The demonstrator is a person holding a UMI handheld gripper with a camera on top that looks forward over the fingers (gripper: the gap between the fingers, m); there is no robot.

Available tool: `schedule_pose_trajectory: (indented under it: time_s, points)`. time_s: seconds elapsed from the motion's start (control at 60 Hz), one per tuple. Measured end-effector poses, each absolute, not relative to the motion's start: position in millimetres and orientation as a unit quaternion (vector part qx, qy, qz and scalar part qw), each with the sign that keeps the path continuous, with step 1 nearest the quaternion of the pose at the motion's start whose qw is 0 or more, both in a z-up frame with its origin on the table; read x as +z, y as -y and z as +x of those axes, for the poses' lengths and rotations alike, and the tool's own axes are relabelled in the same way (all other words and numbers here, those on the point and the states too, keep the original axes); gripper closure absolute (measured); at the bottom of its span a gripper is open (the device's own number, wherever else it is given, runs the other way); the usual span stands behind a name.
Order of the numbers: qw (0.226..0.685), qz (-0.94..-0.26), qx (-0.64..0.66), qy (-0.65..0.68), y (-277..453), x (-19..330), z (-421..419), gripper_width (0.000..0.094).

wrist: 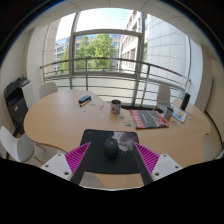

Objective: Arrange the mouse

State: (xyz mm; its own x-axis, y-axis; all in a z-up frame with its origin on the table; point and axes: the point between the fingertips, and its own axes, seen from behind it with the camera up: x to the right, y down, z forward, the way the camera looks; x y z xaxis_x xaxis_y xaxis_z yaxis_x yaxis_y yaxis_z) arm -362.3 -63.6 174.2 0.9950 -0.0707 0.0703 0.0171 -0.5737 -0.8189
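Observation:
A dark mouse (pixel 111 148) lies on a black mouse mat (pixel 95 142) at the near edge of a round wooden table (pixel 60 115). A pale crumpled thing (pixel 124 140) lies on the mat just right of the mouse. My gripper (pixel 111 158) is open, its fingers wide apart. The magenta pads (pixel 76 159) stand at either side of the mat. The mouse sits between the fingers, with wide gaps at both sides, resting on the mat.
A dark cup (pixel 116 105) stands mid-table. A small dark device (pixel 85 99) lies at the far left of the table. Magazines (pixel 149 118) and a white upright object (pixel 163 96) are at the right. White chairs (pixel 16 144) stand around. Railings and windows are beyond.

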Motion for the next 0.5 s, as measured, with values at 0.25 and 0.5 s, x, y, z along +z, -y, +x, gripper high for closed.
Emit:
schedule_pose_trajectory:
  time_s: [0.25,0.5]
  points:
    - [0.465,-0.884,-0.046,-0.017,149.1,189.5,-373.3,0.0096]
    - [0.460,-0.886,-0.049,-0.013,189.3,189.3,-373.3,0.0095]
